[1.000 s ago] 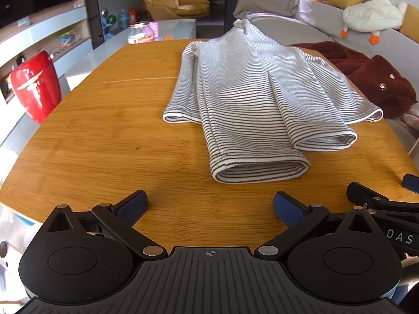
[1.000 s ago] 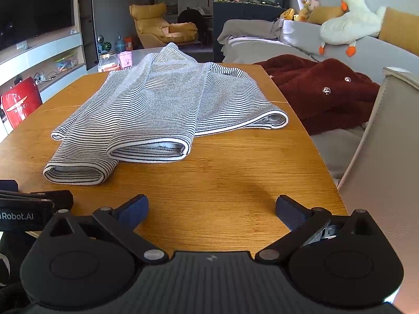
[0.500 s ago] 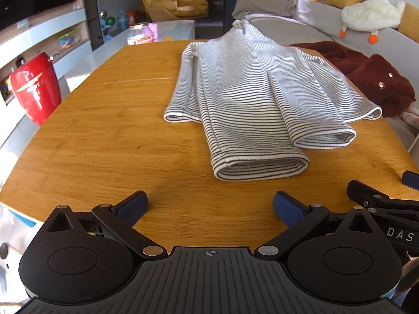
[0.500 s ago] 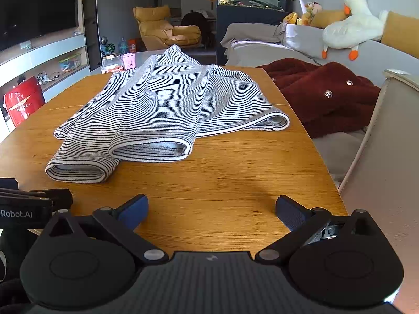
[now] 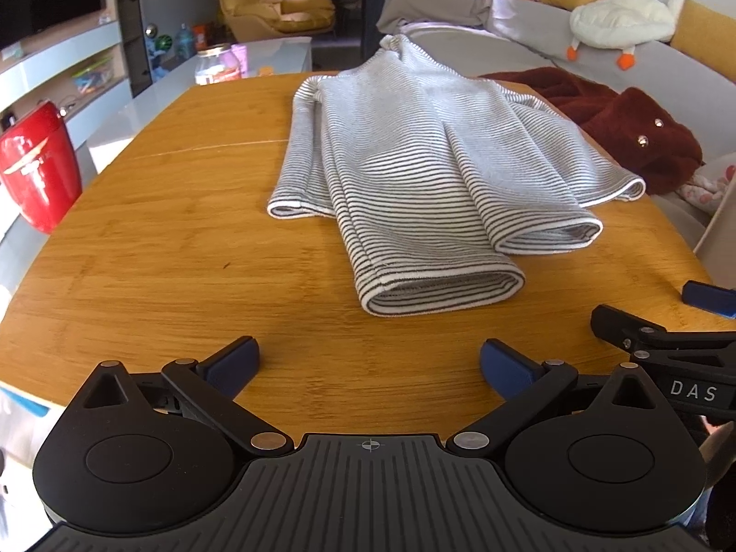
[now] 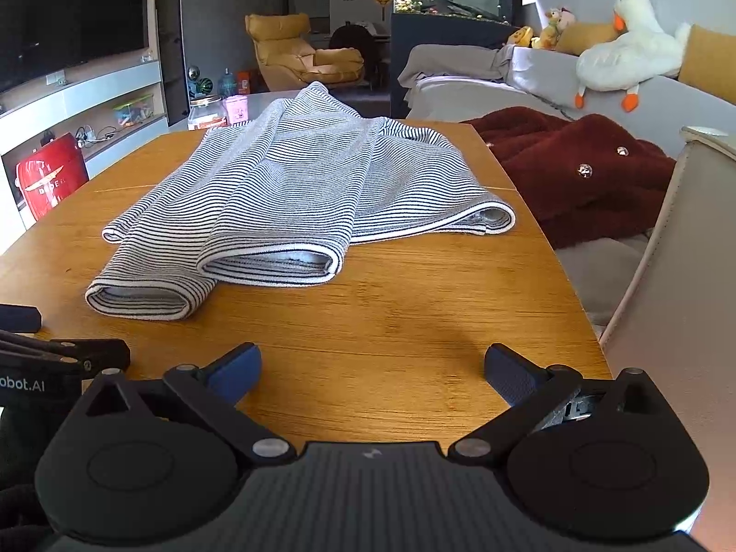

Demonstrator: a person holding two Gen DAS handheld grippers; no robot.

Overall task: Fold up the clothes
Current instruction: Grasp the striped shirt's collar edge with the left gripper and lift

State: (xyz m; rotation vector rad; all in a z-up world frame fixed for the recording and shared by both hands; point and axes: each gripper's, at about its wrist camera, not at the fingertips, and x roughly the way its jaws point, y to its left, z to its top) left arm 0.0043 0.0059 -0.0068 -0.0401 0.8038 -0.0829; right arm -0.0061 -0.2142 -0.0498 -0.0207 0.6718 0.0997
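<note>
Setting: living room, round-edged wooden table point(image 5: 152, 248) in bamboo tone, sofa point(image 6: 543, 78) beyond its far side, yellow armchair point(image 6: 294, 53) at the back.

Item 1. Striped garment point(image 5: 414, 184), the task's thing. Grey-white knit with thin dark stripes. It lies flat in the middle of the table and reaches toward the far edge. Both side panels are turned in over the body, so three rolled hems face me at the near end: a short one on the left, a thick doubled one nearest me, a wider one toward the right. The surface is mostly smooth, with a few long creases along the folds. I judge the lengthwise folds done and the crosswise fold not yet made.

Item 2. My left gripper point(image 5: 368, 359). Jaws spread wide, holding nothing, low over bare wood near the table's front edge and short of the nearest hem. I judge it placed here so the blue pads can go forward onto that hem.

Item 3. My right gripper point(image 6: 370, 363). Jaws likewise spread and empty, just beside the left one, facing the hems from the right. With both apart, the near end could be lifted evenly at two points.

Item 4. Surroundings, not in use: red appliance point(image 5: 34, 165) off the table's left edge, dark red fleece garment point(image 6: 566, 170) on the sofa seat to the right, white goose plush point(image 6: 630, 62) on the sofa back.
</note>
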